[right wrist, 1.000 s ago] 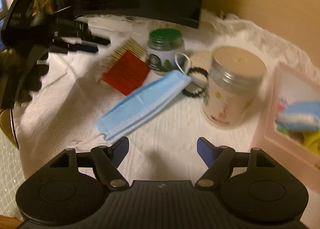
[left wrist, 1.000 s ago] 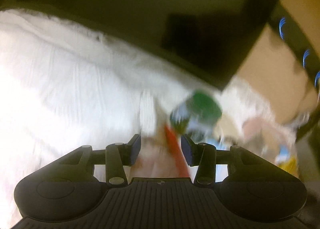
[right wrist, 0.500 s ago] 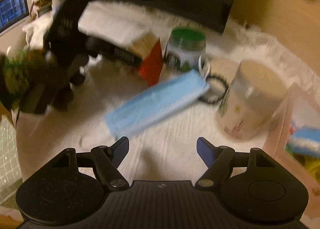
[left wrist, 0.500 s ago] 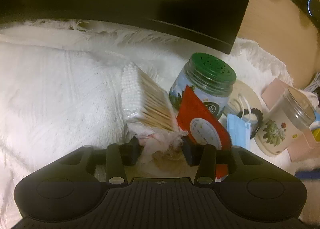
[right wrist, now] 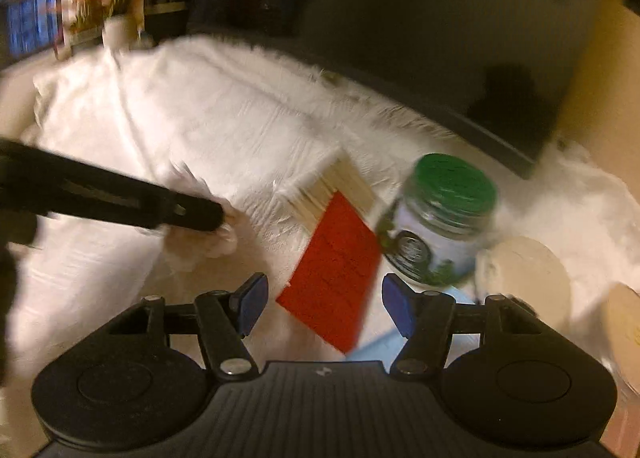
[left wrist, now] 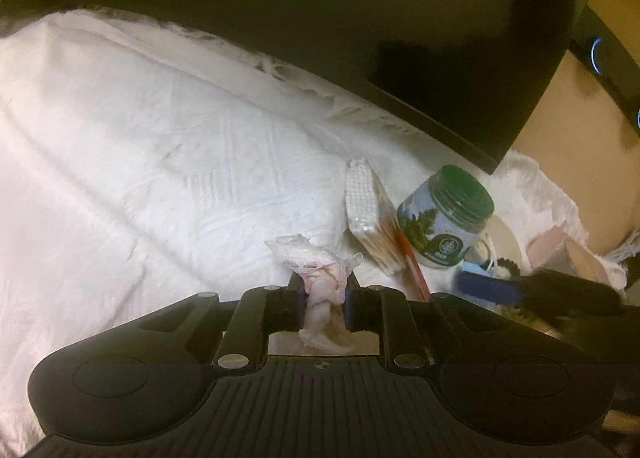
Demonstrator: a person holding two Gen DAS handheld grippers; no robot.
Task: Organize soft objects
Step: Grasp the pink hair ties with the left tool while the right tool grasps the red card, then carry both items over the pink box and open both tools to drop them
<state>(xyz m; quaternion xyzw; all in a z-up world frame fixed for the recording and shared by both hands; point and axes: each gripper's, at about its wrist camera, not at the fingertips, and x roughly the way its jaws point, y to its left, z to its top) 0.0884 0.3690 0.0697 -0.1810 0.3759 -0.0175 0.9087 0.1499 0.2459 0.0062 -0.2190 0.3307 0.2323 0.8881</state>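
The left gripper [left wrist: 322,300] pinches a crumpled plastic wrapper [left wrist: 320,274] between its pads, lifted just off the white textured cloth [left wrist: 160,162], probably to clear it away. The right gripper [right wrist: 324,304] hangs wide apart and empty over the cotton swab pack [right wrist: 340,254], which leans against a green-lidded jar [right wrist: 440,218]. A dark monitor [left wrist: 360,38] stands behind.

I cannot read any text here. The green-lidded jar [left wrist: 442,220] carries a round emblem and a leaf picture on its label, but the letters are too small and blurred for me.
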